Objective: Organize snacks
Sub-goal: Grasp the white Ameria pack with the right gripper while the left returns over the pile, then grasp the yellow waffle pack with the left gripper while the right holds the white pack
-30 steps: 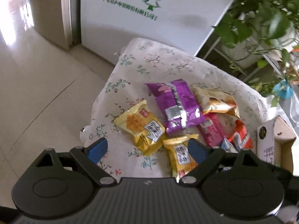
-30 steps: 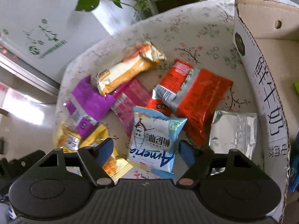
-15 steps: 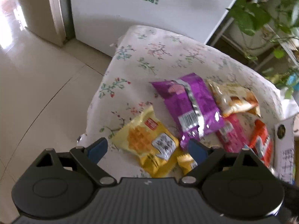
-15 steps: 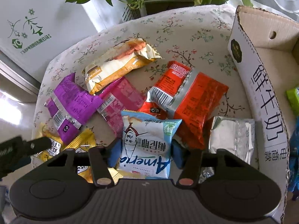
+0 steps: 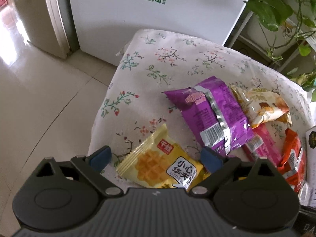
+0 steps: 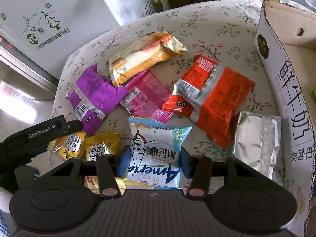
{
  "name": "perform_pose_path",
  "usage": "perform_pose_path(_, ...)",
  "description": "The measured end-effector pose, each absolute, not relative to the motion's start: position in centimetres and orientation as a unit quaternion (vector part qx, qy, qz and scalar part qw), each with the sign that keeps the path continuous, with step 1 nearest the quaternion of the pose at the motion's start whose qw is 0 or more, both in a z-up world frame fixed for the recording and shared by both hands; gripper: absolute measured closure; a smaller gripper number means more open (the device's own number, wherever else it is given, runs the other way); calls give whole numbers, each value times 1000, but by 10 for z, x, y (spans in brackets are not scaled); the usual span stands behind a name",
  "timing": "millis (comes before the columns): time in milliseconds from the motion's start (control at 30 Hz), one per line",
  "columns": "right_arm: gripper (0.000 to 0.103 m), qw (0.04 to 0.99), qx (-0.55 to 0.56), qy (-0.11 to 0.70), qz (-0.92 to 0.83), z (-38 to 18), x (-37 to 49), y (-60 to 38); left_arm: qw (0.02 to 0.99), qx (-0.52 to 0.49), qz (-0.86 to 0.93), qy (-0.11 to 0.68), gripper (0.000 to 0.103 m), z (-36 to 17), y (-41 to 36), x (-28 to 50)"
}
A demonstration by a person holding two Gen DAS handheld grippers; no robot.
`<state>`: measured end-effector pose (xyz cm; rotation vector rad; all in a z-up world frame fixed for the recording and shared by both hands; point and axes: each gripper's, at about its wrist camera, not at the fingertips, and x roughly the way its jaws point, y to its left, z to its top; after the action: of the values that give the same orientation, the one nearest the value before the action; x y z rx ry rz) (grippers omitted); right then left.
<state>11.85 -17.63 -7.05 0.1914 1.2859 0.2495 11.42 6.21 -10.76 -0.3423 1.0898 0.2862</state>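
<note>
Gripping the pale-blue "Ameria" snack packet [image 6: 156, 154] across its width, the right gripper [image 6: 153, 161] has both blue pads pressed against the packet's side edges; the packet lies flat on the floral cloth [image 6: 207, 29], its lower end tucked under the gripper body.

Judged step: lift this packet and carry it to the open cardboard milk carton box [image 6: 280, 75] that stands at the right edge of the cloth. A puffed, slick wrapper squeezed at the sides may buckle or slip, so a straight, slow lift before swinging right looks wise, clearing the box's tall near wall rather than nudging it.

Left gripper [image 5: 156, 158]: jaws apart, hovering low over a yellow waffle packet [image 5: 158, 164], which sits between the pads without being pressed. A second yellow waffle packet [image 6: 102, 148] lies just beside the first and touches the blue packet's left pad side; it may drag along.

In the way to the box: the silver foil packet [image 6: 256, 144] lies close against the box wall, and the large orange-red packet [image 6: 213, 98] lies between. Further back, overlapping one another: purple packet [image 6: 94, 96], magenta packet [image 6: 146, 96], cream-and-orange packet [image 6: 144, 55]. Beyond the cloth, a white appliance with green lettering [image 5: 158, 9] and trailing pothos leaves [image 5: 276, 9].
</note>
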Motion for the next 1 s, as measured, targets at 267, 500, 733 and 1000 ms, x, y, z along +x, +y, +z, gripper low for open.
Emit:
perform_pose_path(267,45,788,94,597,117,-68,117,-182,843,-117,112,513,27,-102,54,94)
perform_pose_path(500,45,787,98,598,120,-65,115,-187,837,-155,93,517,26,-97,63,80)
perform_pose_path(733,45,786,101,598,123,-65,115,-184,843,-138,95,511,10,-98,61,85)
perform_pose_path(1000,45,781,107,603,124,-67,117,-187,844,-32,54,532,4,-111,33,79)
